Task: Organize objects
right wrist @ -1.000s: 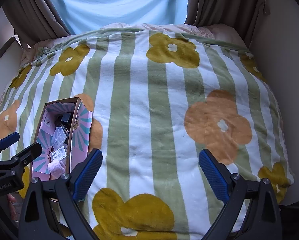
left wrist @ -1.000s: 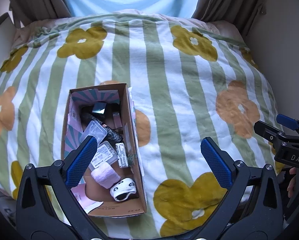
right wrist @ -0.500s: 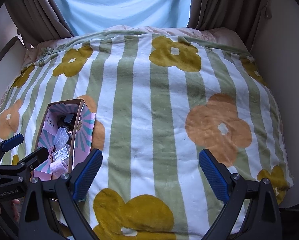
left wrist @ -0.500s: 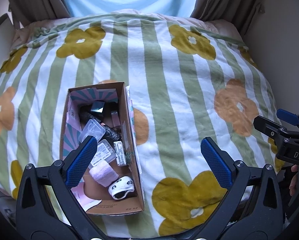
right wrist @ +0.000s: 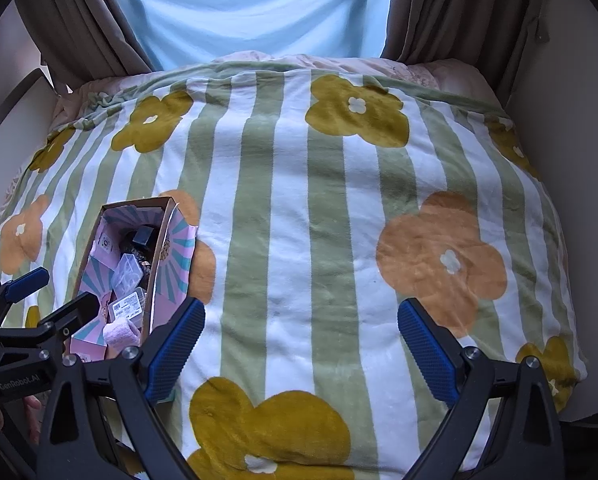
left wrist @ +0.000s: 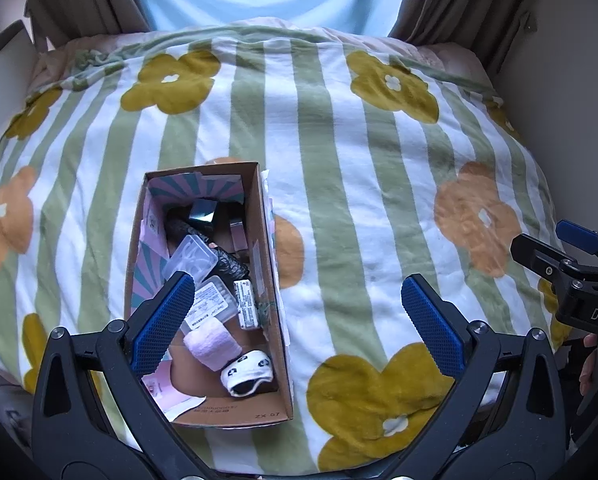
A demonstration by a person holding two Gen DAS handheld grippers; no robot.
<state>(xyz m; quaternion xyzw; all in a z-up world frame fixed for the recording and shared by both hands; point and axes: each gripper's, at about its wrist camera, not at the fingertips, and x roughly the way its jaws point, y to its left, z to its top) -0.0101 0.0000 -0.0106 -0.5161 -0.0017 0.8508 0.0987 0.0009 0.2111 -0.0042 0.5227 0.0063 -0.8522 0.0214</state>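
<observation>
Small things lie gathered in the box; my two grippers hang spread and empty.

Left wrist view: my left gripper [left wrist: 295,312] gapes over the cardboard box [left wrist: 273,280], which holds the pink roll [left wrist: 213,342], clear cases and socks; the blanket [left wrist: 339,200] carries nothing loose. Right wrist view: my right gripper [right wrist: 301,350] gapes over bare blanket. This fits sorting finished or unpacking ahead.
</observation>
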